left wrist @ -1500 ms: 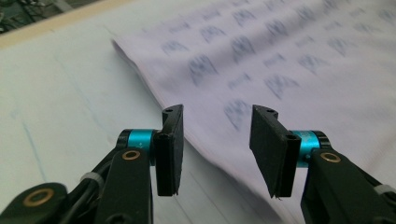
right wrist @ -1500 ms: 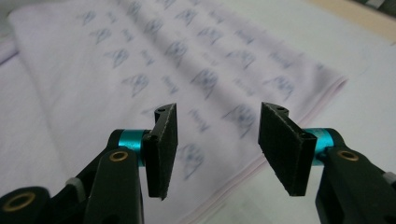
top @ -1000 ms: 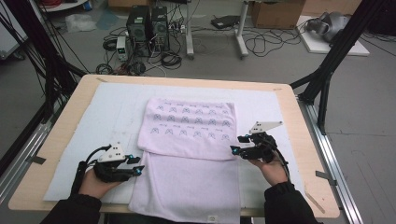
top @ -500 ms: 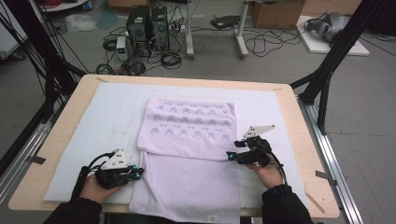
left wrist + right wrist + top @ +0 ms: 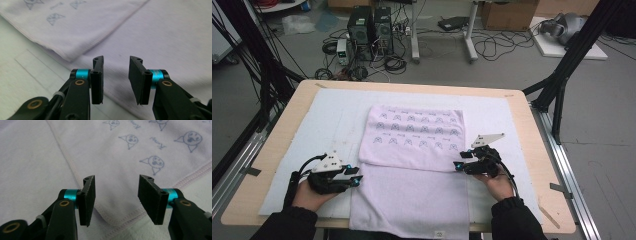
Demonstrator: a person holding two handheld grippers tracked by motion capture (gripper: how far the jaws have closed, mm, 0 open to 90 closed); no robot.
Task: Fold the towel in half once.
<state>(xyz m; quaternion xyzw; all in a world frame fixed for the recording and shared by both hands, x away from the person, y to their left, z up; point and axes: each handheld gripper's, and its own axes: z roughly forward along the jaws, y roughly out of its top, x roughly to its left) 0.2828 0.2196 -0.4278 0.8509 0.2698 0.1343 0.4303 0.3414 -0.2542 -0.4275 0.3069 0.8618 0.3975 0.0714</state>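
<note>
I work a folded lilac towel [image 5: 412, 170] lying mid-frame in the high view on a white mat [image 5: 312, 125] over the bench [image 5: 277, 115]; its printed upper layer is doubled back over the plain lower layer, which runs to the bench's near edge at the bottom of the frame.

My left gripper [image 5: 354, 176] sits at the lower left of the high view, at the towel's left edge just below the fold. Its jaws have just been opening and stand apart with nothing clamped; in the left gripper view [image 5: 116, 80] the plain layer lies beneath and beyond them, not between the pads.

My right gripper [image 5: 459, 165] sits at the right of the high view, at the corner of the printed flap. Its jaws have just been closing, yet a clear gap is left and they are grasping nothing; in the right gripper view [image 5: 116, 200] the stitched hem corner lies under the gap.

The risks, as I judge them:
- If I pinch now, the left jaws may take the plain layer alone or miss the edge.
- The right jaws may take both layers at the corner, so lifting drags the whole towel.
- An uneven grip would skew the next fold.
- Pads pressed too low could snag the mat.
</note>
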